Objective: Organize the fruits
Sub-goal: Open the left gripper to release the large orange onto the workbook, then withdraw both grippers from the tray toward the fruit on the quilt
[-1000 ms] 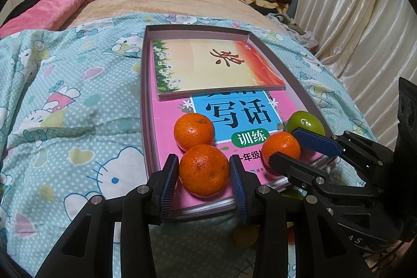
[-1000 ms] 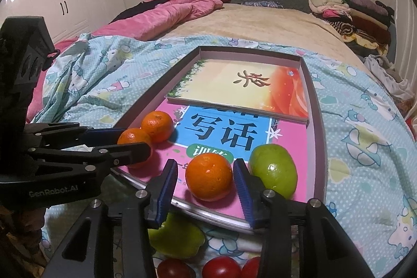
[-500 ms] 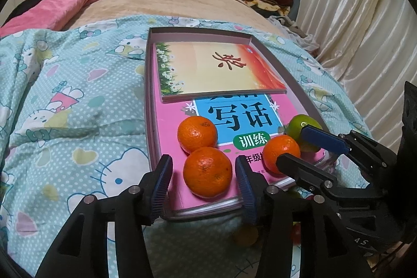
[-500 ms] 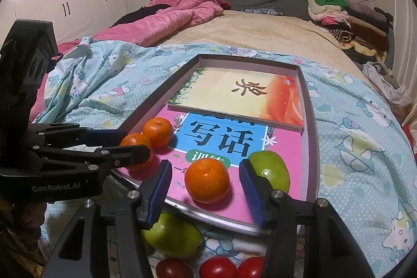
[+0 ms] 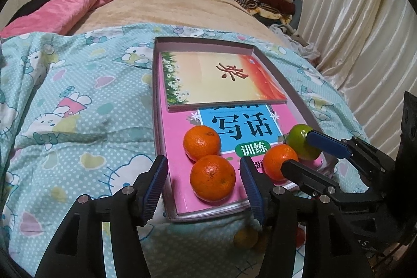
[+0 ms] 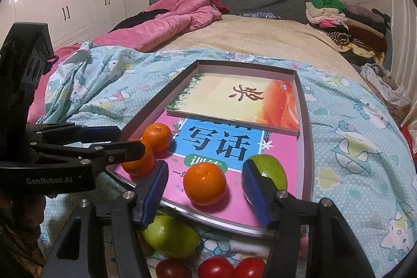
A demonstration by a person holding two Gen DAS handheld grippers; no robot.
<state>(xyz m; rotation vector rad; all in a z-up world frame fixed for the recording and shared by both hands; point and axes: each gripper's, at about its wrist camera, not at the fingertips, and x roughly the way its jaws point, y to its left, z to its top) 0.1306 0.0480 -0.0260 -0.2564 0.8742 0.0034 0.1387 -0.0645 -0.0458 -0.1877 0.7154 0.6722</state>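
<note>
Two hand-held grippers spread | left (image 5: 204, 185) flanks near orange (image 5: 212, 177) | right (image 6: 206, 196) flanks another orange (image 6: 204, 183), seemingly untouched

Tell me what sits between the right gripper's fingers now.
In the right wrist view, one orange sits on the pink book between the open right gripper fingers, touching neither.

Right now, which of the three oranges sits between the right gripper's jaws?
The lone orange beside the green fruit, framed by the open right gripper. The other two sit together by the left gripper.
</note>
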